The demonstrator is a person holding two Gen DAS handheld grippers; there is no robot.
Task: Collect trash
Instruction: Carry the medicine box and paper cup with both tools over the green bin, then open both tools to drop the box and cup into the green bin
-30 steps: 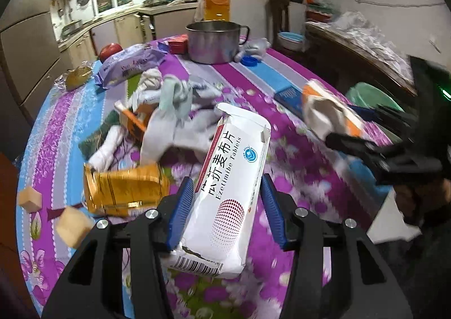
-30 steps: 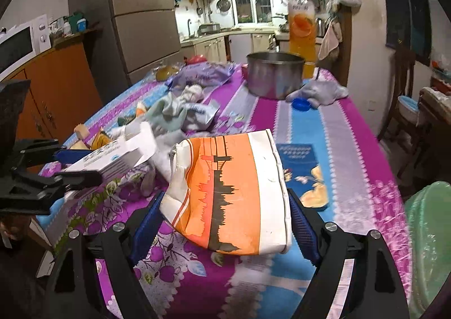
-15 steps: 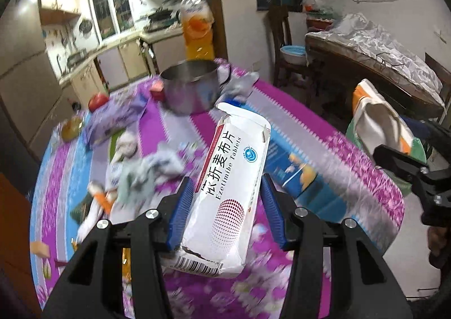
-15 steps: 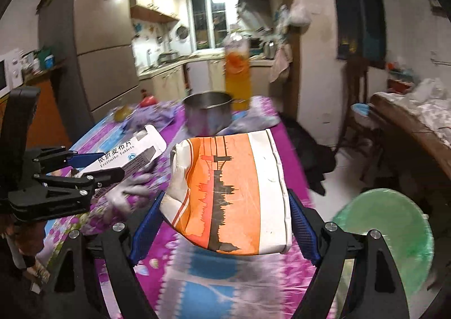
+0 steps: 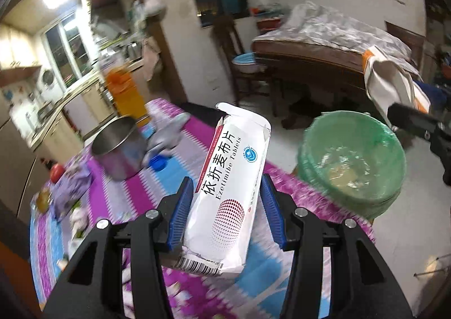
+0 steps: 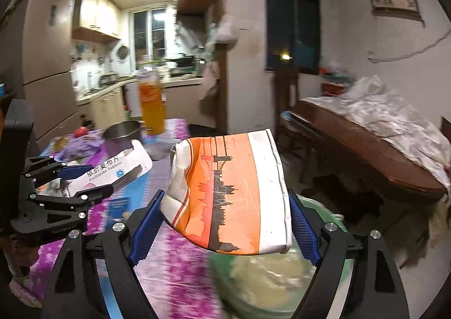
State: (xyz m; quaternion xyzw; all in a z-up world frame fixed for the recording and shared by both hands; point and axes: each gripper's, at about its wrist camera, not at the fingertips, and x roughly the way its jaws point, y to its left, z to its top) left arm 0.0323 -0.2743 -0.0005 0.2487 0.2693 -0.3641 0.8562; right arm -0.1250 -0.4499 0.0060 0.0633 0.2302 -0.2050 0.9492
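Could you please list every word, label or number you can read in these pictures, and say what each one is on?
"依折麦布片": white tablet box in the left gripper.
"Ezetimibe Tablets": same box, under the Chinese name.
Barcode digits at the box's bottom: too small to read.
Orange and white carton in the right gripper: a skyline picture, no readable words.
Orange drink bottle label: too blurred to read.

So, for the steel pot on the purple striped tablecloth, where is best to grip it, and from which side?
Probably the rim of the round stainless steel pot. It stands upright with an open top and no lid, so a tool could come down from above and close over the thin wall. Its body looks too wide to clamp across. Both tools are full now: the left tool holds the white tablet box.
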